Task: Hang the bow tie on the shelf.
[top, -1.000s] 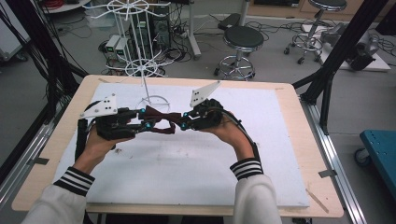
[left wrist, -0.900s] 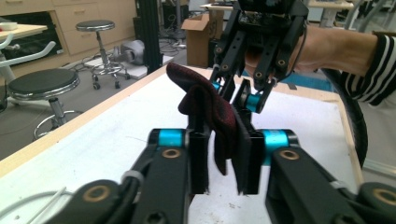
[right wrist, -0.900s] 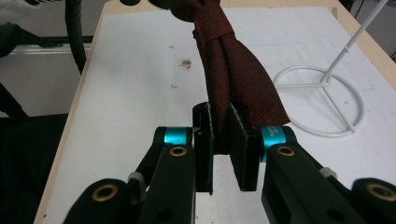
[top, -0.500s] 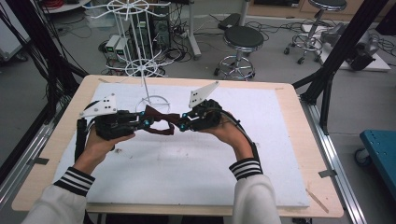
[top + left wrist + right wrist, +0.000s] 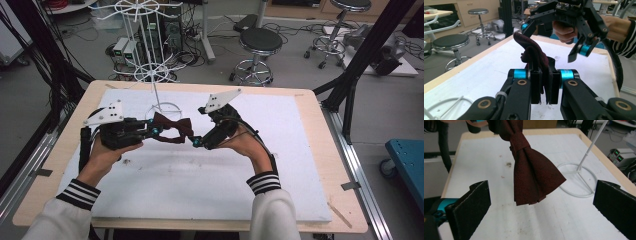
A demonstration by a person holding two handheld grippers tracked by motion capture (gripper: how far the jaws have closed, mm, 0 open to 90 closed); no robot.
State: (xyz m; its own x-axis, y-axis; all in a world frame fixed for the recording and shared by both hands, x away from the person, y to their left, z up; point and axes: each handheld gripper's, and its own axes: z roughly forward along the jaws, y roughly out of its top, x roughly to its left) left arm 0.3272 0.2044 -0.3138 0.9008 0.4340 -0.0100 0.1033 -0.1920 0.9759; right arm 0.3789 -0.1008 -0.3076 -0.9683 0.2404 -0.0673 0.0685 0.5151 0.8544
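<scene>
Two hand-held black grippers meet over the middle of the white foam board (image 5: 210, 190) that covers the pale wooden table (image 5: 320, 125), both held clear of its surface. Nearest the person, two striped cuffs and pale sleeves come in from the bottom of the high view, each hand wrapped round a gripper body. The left gripper (image 5: 150, 131) has its jaws pressed together on one wing of a dark red fabric bow tie (image 5: 172, 129); in the left gripper view the cloth is pinched between the two black pads (image 5: 536, 85) and rises up and away beyond them. The right gripper (image 5: 196, 142) sits just beside the free end of the bow tie, and its jaws have just been opening: they now stand wide apart, and in the right gripper view the loose wing of the tie (image 5: 534, 177) hangs in the gap between them, touching neither pad. So the bow tie hangs in the air above the board, carried by the left gripper alone. Just behind it stands a white wire display stand (image 5: 152, 75), its round ring base (image 5: 165, 107) resting on the board. Farther off, on the floor past the table, is a black round stool (image 5: 260, 42) with chrome legs.
</scene>
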